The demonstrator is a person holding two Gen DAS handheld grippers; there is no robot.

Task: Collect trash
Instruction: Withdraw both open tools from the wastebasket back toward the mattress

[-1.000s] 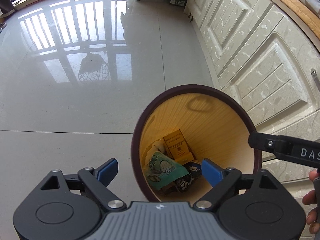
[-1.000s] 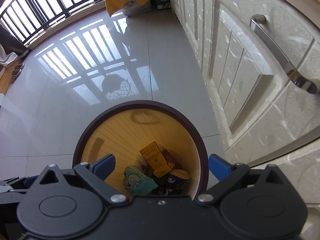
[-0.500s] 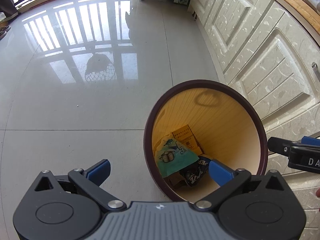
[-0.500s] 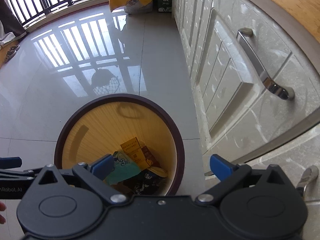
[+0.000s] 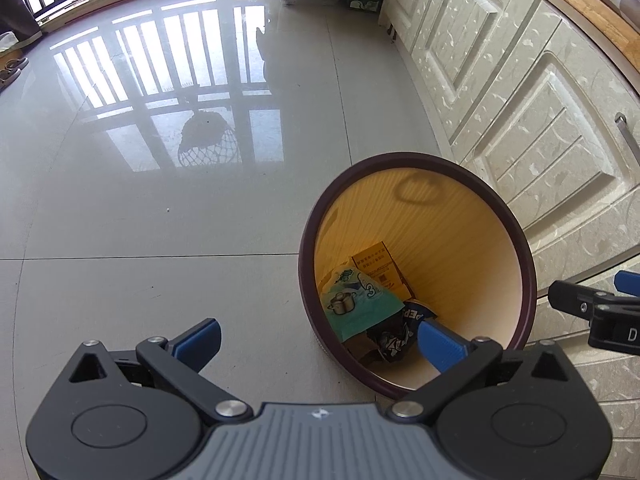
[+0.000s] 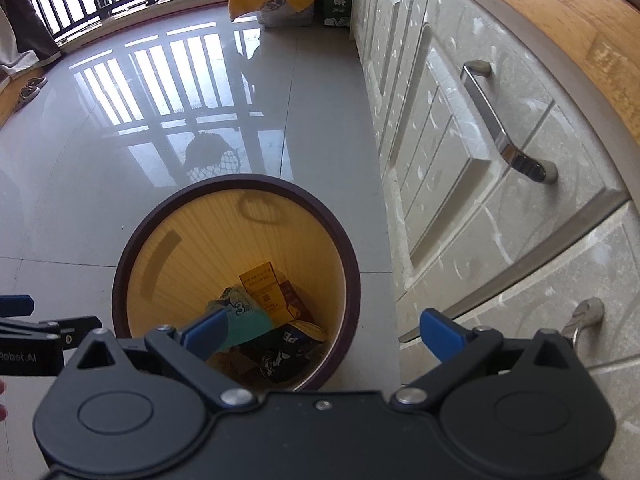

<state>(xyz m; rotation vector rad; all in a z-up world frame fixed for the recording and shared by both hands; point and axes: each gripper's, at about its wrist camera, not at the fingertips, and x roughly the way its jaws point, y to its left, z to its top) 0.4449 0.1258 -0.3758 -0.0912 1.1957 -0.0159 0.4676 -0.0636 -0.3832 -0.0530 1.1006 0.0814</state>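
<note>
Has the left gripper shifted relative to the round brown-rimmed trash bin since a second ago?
Yes. The left gripper has drifted left: the round brown-rimmed trash bin, earlier between its fingers, now sits toward the right finger.

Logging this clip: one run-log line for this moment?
left gripper: open, empty | right gripper: open, empty | bin: upright, holds trash | floor

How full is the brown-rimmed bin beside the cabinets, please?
Nearly empty: the bin holds only a few items at the bottom, an orange box, a green wrapper and a dark packet, with bare yellow wall above.
</note>
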